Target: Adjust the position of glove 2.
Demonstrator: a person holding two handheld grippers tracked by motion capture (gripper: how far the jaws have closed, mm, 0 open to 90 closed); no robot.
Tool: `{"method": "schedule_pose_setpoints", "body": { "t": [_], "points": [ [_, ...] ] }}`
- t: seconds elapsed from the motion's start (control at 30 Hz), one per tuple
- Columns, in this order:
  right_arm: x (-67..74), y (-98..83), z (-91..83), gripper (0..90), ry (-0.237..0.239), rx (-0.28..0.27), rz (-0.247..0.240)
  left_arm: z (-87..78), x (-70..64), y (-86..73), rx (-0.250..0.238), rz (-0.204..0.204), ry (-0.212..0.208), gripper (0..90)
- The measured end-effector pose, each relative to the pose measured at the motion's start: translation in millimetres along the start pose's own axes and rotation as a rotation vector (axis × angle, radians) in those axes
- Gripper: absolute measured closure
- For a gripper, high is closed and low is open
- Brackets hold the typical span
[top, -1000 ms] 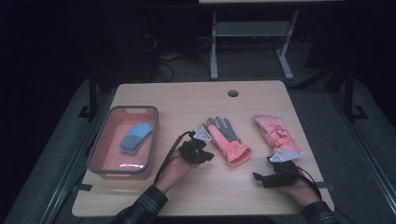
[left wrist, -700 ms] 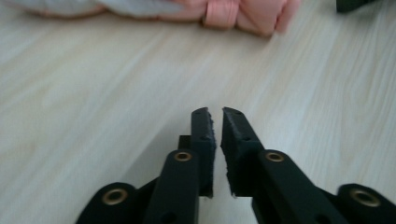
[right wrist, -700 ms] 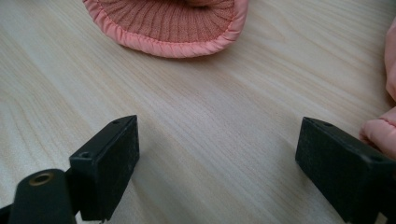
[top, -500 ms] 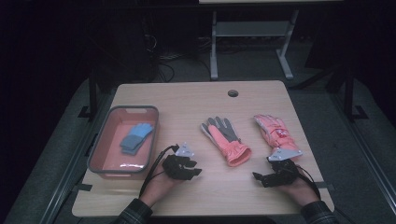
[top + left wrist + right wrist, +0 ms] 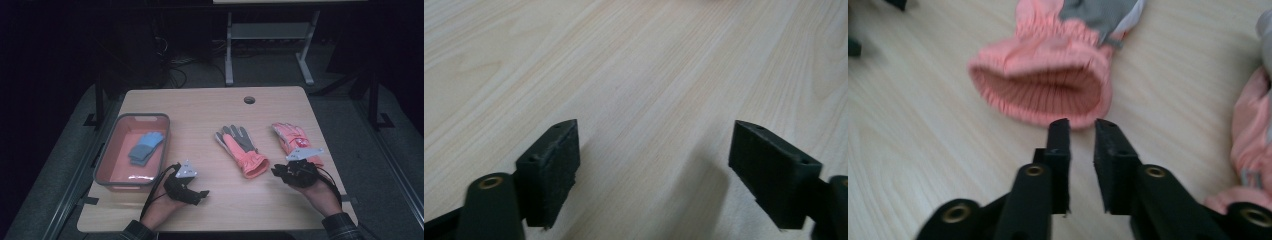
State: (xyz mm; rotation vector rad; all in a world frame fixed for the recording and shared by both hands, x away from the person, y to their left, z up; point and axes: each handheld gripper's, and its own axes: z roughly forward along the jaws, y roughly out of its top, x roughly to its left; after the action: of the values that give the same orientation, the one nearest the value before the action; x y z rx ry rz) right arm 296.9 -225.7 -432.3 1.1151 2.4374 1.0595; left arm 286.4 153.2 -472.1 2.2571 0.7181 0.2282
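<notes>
Pale wooden table [image 5: 649,75]: matt, smooth, fine straight grain. Pink knitted cloth glove [image 5: 1048,85]: ribbed cuff, soft. Grey-rimmed plastic tray [image 5: 107,160]: slightly glossy.

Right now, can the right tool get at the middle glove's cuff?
Probably yes: the right tool, jaws nearly closed with nothing between them, points at the open cuff just ahead, with bare table between. It must reopen first.

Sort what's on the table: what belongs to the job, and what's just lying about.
Job: middle pink glove, right pink glove, pink bin, left gripper open, right gripper nearly shut, empty.
Lying about: blue glove in the bin, table hole.
</notes>
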Motion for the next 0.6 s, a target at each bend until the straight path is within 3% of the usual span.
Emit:
{"method": "schedule_pose_setpoints", "body": {
  "t": [0.1,0.2,0.3,0.6],
  "points": [
    [-2.3,14.6,-0.1,90.0,0.013,-0.013,0.012,0.7,-0.8,-4.9,-0.025,0.034,-0.002,14.9],
    [-4.2,30.6,4.2,90.0,0.032,-0.031,0.027,1.0,-1.9,-4.9,-0.013,0.065,0.017,13.4],
    [-7.0,46.1,13.6,90.0,0.051,-0.041,0.036,1.3,-2.2,-5.1,-0.014,0.057,0.014,12.9],
    [-12.6,78.5,59.8,90.0,0.105,0.005,0.045,1.4,-2.4,-5.2,-0.015,0.053,0.011,12.9]
  ]
}}
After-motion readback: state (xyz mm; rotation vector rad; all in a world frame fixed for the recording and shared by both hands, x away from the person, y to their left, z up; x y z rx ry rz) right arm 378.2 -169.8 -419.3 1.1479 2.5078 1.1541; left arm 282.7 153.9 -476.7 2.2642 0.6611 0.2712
